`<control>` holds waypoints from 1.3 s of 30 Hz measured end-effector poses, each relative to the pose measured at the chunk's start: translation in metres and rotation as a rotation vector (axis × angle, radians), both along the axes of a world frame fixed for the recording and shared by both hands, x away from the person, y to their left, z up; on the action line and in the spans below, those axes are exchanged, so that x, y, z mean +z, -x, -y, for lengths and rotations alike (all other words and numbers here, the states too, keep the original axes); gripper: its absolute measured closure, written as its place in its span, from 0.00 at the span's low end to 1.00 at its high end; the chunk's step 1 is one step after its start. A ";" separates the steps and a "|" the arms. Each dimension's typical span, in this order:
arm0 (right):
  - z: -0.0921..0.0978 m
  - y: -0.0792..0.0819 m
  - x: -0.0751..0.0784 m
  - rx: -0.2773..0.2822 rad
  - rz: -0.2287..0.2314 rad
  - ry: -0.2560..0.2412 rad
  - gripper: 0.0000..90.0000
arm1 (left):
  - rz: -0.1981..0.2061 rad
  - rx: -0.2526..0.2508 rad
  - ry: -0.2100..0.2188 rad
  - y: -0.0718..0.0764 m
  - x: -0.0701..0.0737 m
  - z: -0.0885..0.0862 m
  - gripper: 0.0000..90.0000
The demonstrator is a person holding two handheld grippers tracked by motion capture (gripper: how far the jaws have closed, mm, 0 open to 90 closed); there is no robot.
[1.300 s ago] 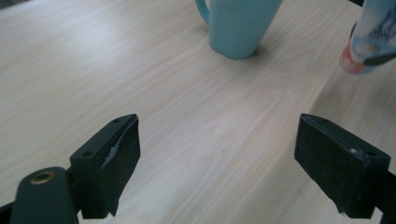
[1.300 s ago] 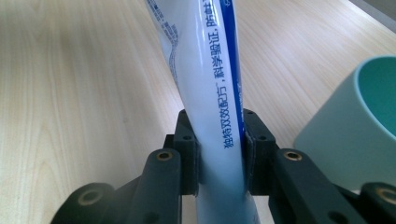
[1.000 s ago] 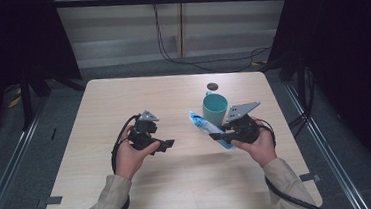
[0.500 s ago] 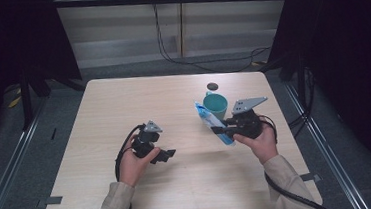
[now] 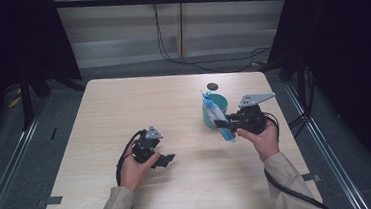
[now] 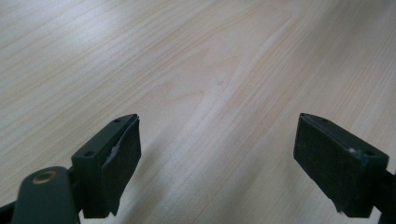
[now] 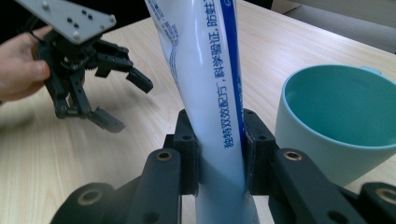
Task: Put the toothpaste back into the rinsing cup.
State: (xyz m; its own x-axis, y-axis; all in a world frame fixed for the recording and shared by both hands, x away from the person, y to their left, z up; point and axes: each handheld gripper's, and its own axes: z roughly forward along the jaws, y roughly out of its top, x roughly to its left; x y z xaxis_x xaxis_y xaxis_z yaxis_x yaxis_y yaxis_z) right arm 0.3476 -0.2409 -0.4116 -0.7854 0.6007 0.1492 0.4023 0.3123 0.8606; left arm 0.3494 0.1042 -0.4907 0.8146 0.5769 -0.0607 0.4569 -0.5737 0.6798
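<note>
A white and blue toothpaste tube [image 7: 205, 79] is pinched between the jaws of my right gripper [image 7: 218, 144]. In the high view that gripper [image 5: 226, 125] holds the tube [image 5: 216, 113] tilted, its upper end by the rim of a teal cup [image 5: 219, 104]. The cup [image 7: 336, 121] stands just right of the tube in the right gripper view. My left gripper [image 5: 165, 159] rests low over the near-left part of the table, jaws wide apart with only bare wood between them [image 6: 217, 154]. The left gripper [image 7: 112, 88] is also seen from the right gripper view, open.
A small dark round object [image 5: 212, 86] lies on the light wooden table [image 5: 123, 109] behind the cup. Dark floor, rails and cables surround the table.
My right gripper has swung the tube more upright and closer to the cup. My left hand has drawn back toward the near edge and slightly left.
</note>
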 end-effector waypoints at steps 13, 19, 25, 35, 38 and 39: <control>0.007 -0.009 0.008 -0.056 0.013 -0.077 0.79 | 0.033 -0.007 -0.014 0.004 -0.006 -0.003 0.17; 0.010 -0.012 0.011 -0.074 0.015 -0.118 0.79 | 0.040 -0.013 -0.026 0.004 -0.009 -0.004 0.17; 0.011 -0.017 0.012 -0.088 0.012 -0.142 0.79 | 0.044 -0.021 -0.018 0.006 -0.013 -0.003 0.17; 0.010 -0.023 0.016 -0.103 0.013 -0.168 0.79 | 0.050 -0.019 0.007 0.007 -0.017 -0.006 0.16; 0.010 -0.025 0.018 -0.108 0.017 -0.179 0.79 | 0.053 -0.019 0.009 0.007 -0.018 -0.007 0.16; 0.010 -0.025 0.019 -0.110 0.019 -0.181 0.79 | 0.057 -0.018 0.019 0.007 -0.019 -0.007 0.16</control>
State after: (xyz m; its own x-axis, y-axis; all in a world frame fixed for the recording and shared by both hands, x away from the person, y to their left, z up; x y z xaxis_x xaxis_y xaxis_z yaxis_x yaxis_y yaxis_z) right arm 0.3729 -0.2509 -0.3927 -0.7202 0.6478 0.2484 0.4089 0.1071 0.9063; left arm 0.3423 0.1112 -0.5096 0.8273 0.5613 -0.0245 0.4066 -0.5681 0.7155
